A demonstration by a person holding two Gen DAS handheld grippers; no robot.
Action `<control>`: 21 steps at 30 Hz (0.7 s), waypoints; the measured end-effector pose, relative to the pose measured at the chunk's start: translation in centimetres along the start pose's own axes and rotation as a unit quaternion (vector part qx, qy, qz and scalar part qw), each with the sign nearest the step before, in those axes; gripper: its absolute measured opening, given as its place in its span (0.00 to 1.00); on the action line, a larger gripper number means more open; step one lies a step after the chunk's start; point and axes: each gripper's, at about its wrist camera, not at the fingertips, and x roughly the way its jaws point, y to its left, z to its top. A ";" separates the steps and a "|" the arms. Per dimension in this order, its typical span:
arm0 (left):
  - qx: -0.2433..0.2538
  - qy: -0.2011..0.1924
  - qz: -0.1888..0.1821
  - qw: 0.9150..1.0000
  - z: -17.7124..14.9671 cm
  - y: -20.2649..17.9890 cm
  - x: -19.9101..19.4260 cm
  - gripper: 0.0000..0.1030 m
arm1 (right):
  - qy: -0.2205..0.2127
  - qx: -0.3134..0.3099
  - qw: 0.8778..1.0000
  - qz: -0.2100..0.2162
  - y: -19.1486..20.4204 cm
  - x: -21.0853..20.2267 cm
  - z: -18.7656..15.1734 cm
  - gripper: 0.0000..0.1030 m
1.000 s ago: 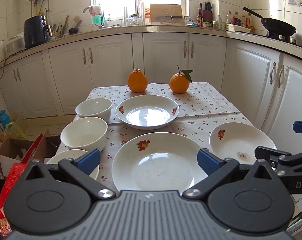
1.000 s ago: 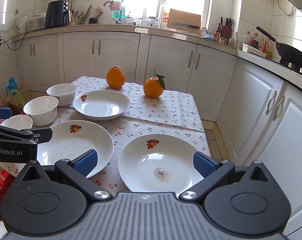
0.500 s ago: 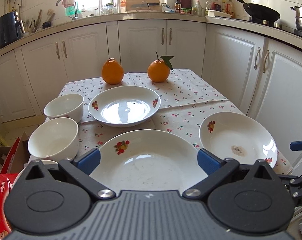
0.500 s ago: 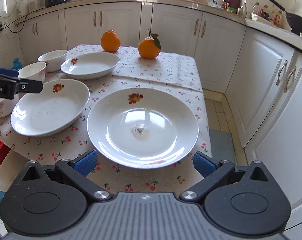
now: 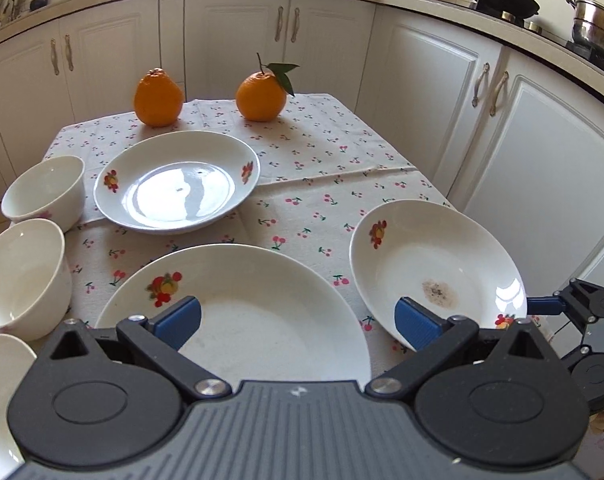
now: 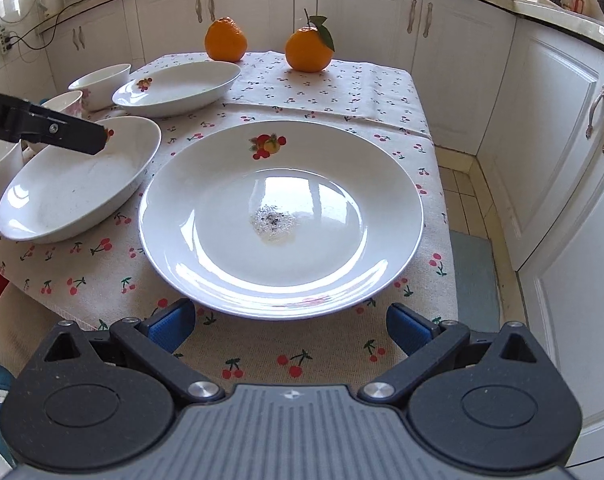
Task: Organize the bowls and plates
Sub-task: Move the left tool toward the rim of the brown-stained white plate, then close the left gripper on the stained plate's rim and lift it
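Note:
Three white fruit-print plates lie on the cherry-print tablecloth. The near-left plate (image 5: pixel 262 320) (image 6: pixel 78 188) is under my open, empty left gripper (image 5: pixel 298 320). The near-right plate (image 5: pixel 437 268) (image 6: pixel 282 216), with a dirty spot in its middle, lies just ahead of my open, empty right gripper (image 6: pixel 290 326). The far plate (image 5: pixel 178 184) (image 6: pixel 178 84) sits behind them. Three white bowls stand along the left edge: far (image 5: pixel 46 192), middle (image 5: pixel 22 276), near (image 5: pixel 2 392). My left gripper's finger (image 6: pixel 62 132) shows over the left plate in the right wrist view.
Two oranges (image 5: pixel 158 96) (image 5: pixel 262 94) stand at the table's far end. White kitchen cabinets (image 5: pixel 421 80) run behind and to the right. The table's right edge (image 6: pixel 441 208) drops to a tiled floor with a blue mat (image 6: pixel 473 276).
Both grippers have moved forward and lower toward the table. The left now hovers over the near-left plate; the right has closed in on the near-right plate's front rim.

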 end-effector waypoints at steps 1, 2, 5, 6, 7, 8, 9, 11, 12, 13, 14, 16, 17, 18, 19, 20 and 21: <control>0.002 0.008 -0.006 1.000 0.3 -0.2 0.3 0.99 | 0.005 -0.009 1.000 0.003 0.1 0.3 0.0 1.00; 0.004 0.017 -0.014 1.000 0.5 -0.3 0.6 0.99 | -0.001 -0.010 1.000 0.011 0.0 0.2 -0.1 1.00; 0.020 0.023 -0.018 0.999 1.2 -0.9 1.3 0.99 | -0.008 -0.009 1.000 0.021 -0.6 0.4 -0.1 1.00; 0.030 0.023 -0.015 0.999 1.5 -1.2 1.6 0.99 | -0.014 -0.009 1.000 0.023 -0.8 0.5 -0.2 1.00; 0.040 0.026 -0.015 0.999 1.8 -1.5 1.9 0.99 | -0.020 -0.012 0.999 0.024 -0.9 0.5 -0.3 1.00; 0.047 0.028 -0.017 0.998 2.0 -1.7 2.1 0.99 | -0.024 -0.014 0.999 0.026 -1.1 0.5 -0.4 1.00; 0.054 0.031 -0.022 0.998 2.4 -1.9 2.3 0.99 | -0.028 -0.016 0.999 0.029 -1.2 0.5 -0.5 1.00; 0.064 0.042 -0.033 0.997 3.0 -2.4 3.0 0.99 | -0.038 -0.023 0.998 0.035 -1.5 0.5 -0.7 1.00; 0.068 0.046 -0.040 0.996 3.2 -2.5 3.4 0.99 | -0.045 -0.027 0.998 0.040 -1.7 0.5 -0.8 1.00; 0.072 0.050 -0.049 0.995 3.5 -2.8 3.7 0.99 | -0.051 -0.031 0.997 0.045 -1.9 0.6 -0.9 1.00; 0.074 0.055 -0.055 0.994 3.8 -3.0 4.1 0.99 | -0.057 -0.034 0.997 0.049 -2.1 0.6 -1.1 1.00; 0.081 0.067 -0.069 0.992 4.3 -3.5 4.9 0.99 | -0.065 -0.041 0.996 0.055 -2.4 0.5 -1.3 1.00; 0.086 0.071 -0.074 0.991 4.6 -3.7 5.3 0.99 | -0.068 -0.043 0.995 0.059 -2.5 0.5 -1.3 1.00; 0.090 0.074 -0.078 0.990 4.8 -4.0 5.7 0.99 | -0.070 -0.048 0.994 0.063 -2.6 0.6 -1.3 1.00; 0.096 0.080 -0.082 0.989 5.1 -4.3 6.2 0.99 | -0.072 -0.052 0.994 0.067 -2.7 0.6 -1.3 1.00; 0.099 0.084 -0.085 0.988 5.4 -4.5 6.6 0.99 | -0.075 -0.054 0.993 0.070 -2.8 0.6 -1.3 1.00; 0.103 0.088 -0.088 0.987 5.7 -4.8 7.0 0.99 | -0.078 -0.058 0.993 0.074 -2.9 0.6 -1.4 1.00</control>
